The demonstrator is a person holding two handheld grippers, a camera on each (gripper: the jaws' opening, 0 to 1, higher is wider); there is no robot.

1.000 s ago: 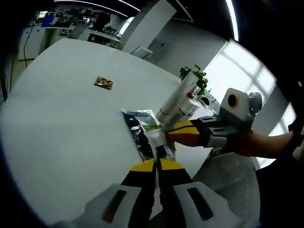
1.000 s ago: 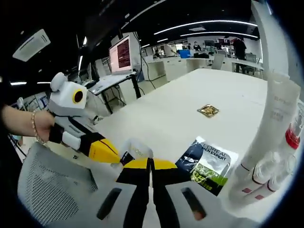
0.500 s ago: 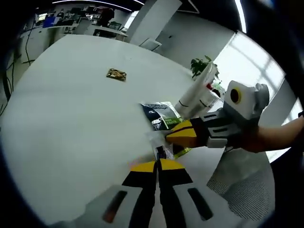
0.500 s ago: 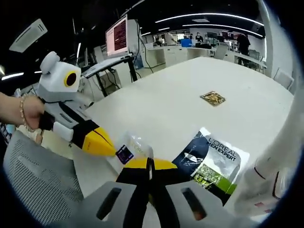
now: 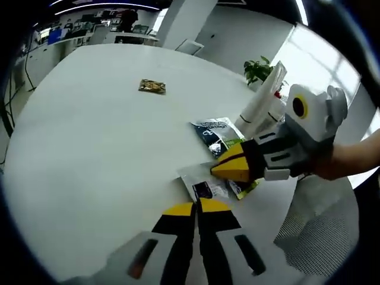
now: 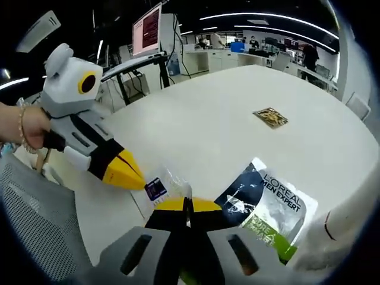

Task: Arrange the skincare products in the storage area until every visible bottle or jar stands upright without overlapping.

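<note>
- While both claws, left [image 5: 197,205] and right [image 6: 187,205], are kept narrow and empty, a clear sachet [image 5: 199,184] is flanked on the desk [image 5: 89,148].
- Beyond it, upright tubes [image 5: 261,101] are left standing.

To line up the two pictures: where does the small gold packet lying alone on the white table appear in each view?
Left gripper view: the small gold packet lies upper left of centre, far beyond the L'Oreal Men Expert sachet.
Right gripper view: the packet lies upper right of centre, beyond the same sachet.
Shared landmark: the sachet on the white table.
</note>
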